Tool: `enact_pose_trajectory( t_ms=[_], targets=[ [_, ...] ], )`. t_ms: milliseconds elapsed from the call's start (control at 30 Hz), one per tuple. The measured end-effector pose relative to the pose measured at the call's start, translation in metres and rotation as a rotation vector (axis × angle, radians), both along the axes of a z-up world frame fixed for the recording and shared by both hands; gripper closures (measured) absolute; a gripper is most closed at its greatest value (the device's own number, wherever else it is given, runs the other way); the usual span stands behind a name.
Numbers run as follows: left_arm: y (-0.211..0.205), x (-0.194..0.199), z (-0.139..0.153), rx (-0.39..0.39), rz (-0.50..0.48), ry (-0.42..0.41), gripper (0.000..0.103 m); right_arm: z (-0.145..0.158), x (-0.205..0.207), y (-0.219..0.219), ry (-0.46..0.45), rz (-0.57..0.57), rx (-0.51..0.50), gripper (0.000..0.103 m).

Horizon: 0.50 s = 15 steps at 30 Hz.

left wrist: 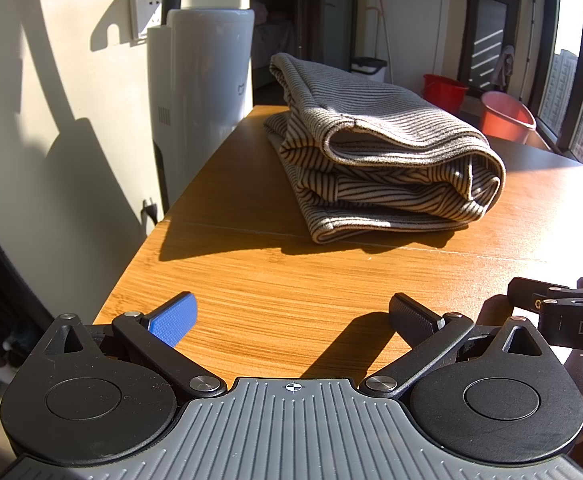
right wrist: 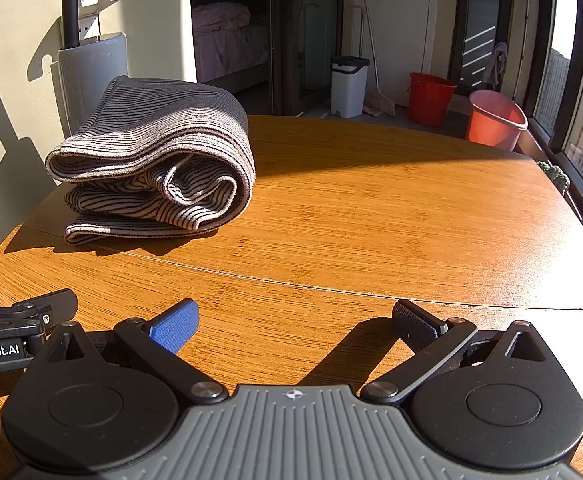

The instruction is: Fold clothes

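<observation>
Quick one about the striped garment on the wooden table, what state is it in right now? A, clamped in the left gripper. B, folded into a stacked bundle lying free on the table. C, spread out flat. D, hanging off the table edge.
B: the striped garment lies in stacked folded layers on the table, while the left gripper and right gripper are both open and well short of it.

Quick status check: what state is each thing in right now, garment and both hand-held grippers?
Striped garment: folded into a bundle, resting on the table, untouched.
Left hand-held gripper: open, empty, short of the garment.
Right hand-held gripper: open, empty, short of the garment.
</observation>
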State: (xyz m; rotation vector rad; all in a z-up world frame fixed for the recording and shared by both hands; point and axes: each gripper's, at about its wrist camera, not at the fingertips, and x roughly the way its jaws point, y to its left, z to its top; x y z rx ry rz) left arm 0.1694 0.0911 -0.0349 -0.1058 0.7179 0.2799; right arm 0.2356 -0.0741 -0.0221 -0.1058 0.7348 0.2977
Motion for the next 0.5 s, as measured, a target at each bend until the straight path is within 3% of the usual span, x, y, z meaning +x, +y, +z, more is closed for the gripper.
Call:
enact_pose_trajectory(
  t_ms=[500],
  targets=[
    [-0.0014,-0.0006,0.0000,-0.001,0.000,-0.001,0.000,0.0009,-0.0013,-0.0034,-0.002,0.000,0.000,0.000]
  ],
)
